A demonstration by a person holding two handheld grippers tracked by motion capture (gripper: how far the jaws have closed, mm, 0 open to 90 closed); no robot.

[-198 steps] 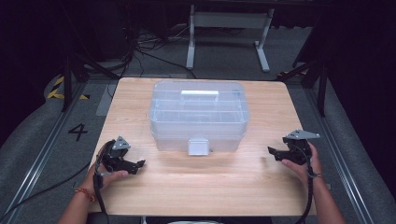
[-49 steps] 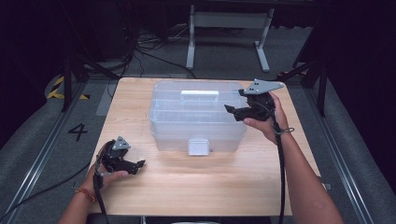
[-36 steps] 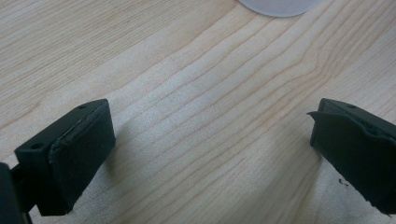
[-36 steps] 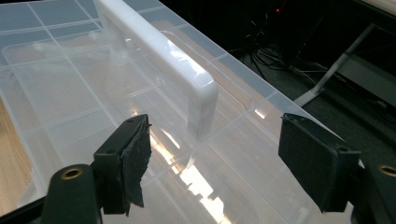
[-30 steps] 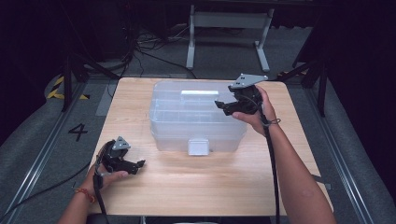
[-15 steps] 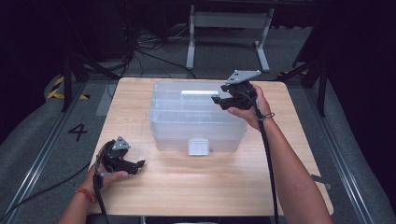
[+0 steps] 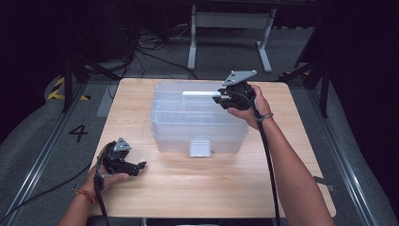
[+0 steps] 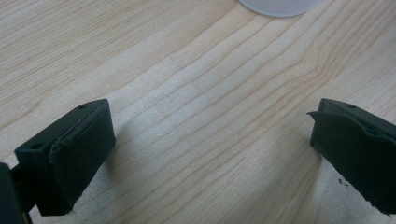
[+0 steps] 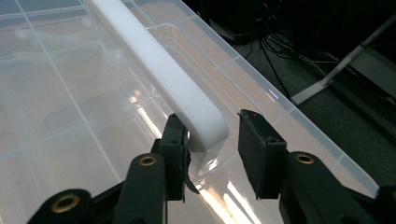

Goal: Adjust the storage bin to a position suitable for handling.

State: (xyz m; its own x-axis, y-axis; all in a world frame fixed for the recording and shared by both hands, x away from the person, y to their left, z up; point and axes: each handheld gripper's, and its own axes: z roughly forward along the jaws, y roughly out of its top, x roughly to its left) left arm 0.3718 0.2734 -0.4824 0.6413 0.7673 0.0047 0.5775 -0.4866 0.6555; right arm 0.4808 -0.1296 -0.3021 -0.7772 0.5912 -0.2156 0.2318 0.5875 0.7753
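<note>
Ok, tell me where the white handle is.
High view: the white handle lies along the far top of the clear box, its right end between the right hand-held gripper jaws.

Clear storage box point(image 7: 197, 120) contents indistinct through hazy plastic, white handle point(image 9: 159, 70) cut off at the top edge in right gripper view, box corner point(image 8: 280, 5) cropped in left gripper view, person's forearms cut off at near edge.
</note>
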